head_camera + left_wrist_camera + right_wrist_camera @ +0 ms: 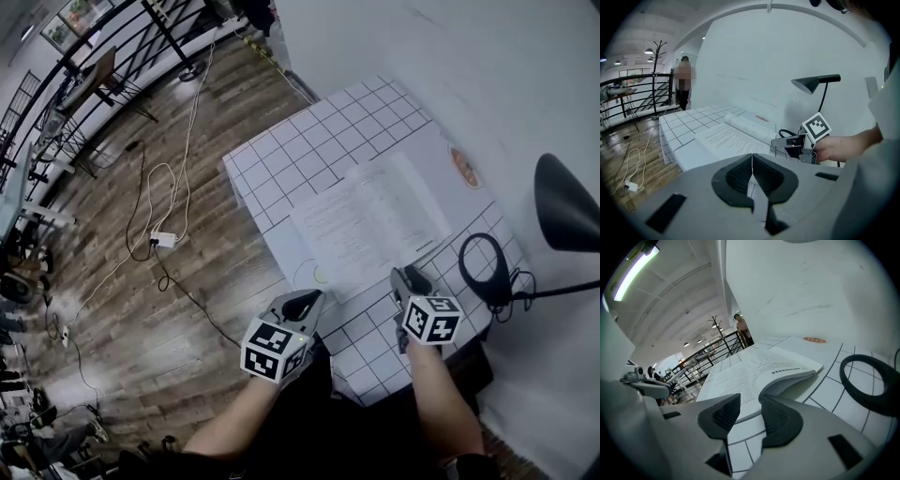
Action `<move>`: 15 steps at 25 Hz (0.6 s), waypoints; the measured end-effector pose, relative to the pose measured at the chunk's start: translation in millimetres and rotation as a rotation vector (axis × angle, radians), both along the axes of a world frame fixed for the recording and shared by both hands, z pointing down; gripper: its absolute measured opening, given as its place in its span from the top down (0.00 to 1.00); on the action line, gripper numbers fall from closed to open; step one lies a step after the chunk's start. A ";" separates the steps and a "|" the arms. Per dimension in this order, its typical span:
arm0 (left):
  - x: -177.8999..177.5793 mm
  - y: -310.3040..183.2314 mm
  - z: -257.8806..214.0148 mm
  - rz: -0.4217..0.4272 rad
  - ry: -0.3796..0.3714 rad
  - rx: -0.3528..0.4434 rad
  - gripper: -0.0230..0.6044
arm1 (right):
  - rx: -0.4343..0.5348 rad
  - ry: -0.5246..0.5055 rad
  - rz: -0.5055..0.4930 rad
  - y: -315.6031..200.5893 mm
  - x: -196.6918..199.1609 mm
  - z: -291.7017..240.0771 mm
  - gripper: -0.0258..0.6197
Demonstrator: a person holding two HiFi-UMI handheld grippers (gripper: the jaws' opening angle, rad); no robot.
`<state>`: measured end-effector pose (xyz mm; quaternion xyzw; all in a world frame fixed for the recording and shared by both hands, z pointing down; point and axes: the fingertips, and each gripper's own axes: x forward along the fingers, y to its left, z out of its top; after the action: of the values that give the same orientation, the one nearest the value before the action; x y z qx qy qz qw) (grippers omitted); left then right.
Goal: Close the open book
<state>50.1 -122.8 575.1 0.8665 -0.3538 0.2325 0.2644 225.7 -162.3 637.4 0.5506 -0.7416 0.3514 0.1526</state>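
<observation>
Left gripper (304, 301) hangs shut and empty, while right gripper (409, 278) holds its jaws apart at the edge of the open book (370, 220) on the table (309, 150), maybe to lift that side.

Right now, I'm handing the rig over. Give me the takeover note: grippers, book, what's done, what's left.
Left gripper: shut, empty, at the near edge of the table, short of the book.
Right gripper: open, jaws at the book's near edge, pads not pressing on it.
Book: lies open, pages up, on the checked table. A black ring sits to its right.
Done: approach only.
Left: probably grip the near side and fold it over until the book is shut.
</observation>
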 end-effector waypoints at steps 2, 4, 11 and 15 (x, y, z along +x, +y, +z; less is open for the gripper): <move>-3.5 1.5 -0.3 -0.001 0.000 0.000 0.94 | 0.027 0.016 -0.001 -1.5 0.8 -8.3 0.74; -6.1 2.4 -0.3 -0.002 0.003 0.001 0.94 | 0.052 0.030 0.003 -3.7 3.5 -15.6 0.74; -15.6 6.8 -3.2 0.001 0.004 0.003 0.94 | 0.063 -0.029 0.083 -14.2 23.5 -16.1 0.73; -23.8 9.9 0.7 -0.010 -0.003 -0.009 0.94 | 0.066 -0.088 0.143 -20.8 39.3 -11.7 0.74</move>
<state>26.3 -112.9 575.7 0.8632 -0.3577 0.2339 0.2688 264.9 -183.1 625.7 0.5908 -0.7176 0.3608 0.0762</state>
